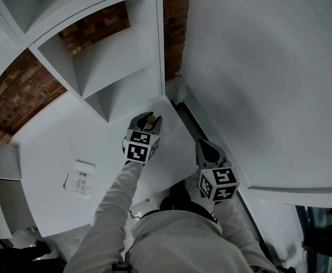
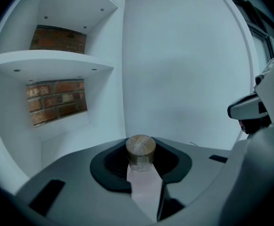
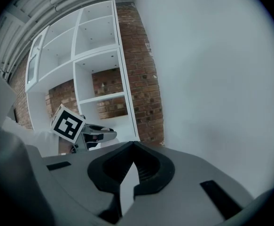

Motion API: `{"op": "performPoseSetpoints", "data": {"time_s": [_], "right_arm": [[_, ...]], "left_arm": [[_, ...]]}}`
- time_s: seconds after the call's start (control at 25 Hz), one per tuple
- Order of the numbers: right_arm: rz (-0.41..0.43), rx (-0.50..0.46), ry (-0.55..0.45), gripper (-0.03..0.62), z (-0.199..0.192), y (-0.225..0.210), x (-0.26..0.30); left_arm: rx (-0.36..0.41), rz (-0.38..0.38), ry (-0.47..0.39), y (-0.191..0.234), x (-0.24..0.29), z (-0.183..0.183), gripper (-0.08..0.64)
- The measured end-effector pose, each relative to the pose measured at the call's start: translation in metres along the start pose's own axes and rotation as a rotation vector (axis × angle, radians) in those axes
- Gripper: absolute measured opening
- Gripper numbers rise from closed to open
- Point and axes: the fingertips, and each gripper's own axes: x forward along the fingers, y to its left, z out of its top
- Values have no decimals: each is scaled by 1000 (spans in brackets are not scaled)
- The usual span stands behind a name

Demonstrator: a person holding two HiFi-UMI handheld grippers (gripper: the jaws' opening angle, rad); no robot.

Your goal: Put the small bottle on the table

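White open shelving (image 1: 106, 67) stands against a red brick wall (image 1: 17, 95).

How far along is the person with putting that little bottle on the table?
Done: the small bottle, cork-stoppered, is gripped in the left tool. In hand: it is held over the white table, near the shelf unit. Left: setting it down and letting go. The right tool is shut and empty.
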Motion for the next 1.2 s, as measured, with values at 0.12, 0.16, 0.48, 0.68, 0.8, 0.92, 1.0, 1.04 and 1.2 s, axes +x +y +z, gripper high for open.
{"op": "performPoseSetpoints", "data": {"time_s": [0.12,0.16,0.48,0.68,0.8,0.92,1.0,1.04,1.2], "right_arm": [[2,3,7,28,0,-5,4],[2,3,11,28,-1,-6,5],[4,5,23,28,1,-17,16],[-6,18,25,28,3,-26,17],[-9,21,26,28,3,-29,20],[-13,24,31,28,3,-32,22],[-14,24,33,28,3,-33,23],[-13,24,33,28,4,-34,23],[-13,24,37,28,3,-37,25]], "left_arm": [[7,5,12,4,18,2,129],[12,8,18,5,24,2,129],[12,26,34,21,63,7,129],[-2,35,47,29,81,7,129],[-17,42,38,35,87,10,129],[-19,43,37,39,93,12,130],[-18,43,36,40,97,14,129],[-17,43,34,41,98,15,130],[-12,45,26,42,103,17,130]]}}
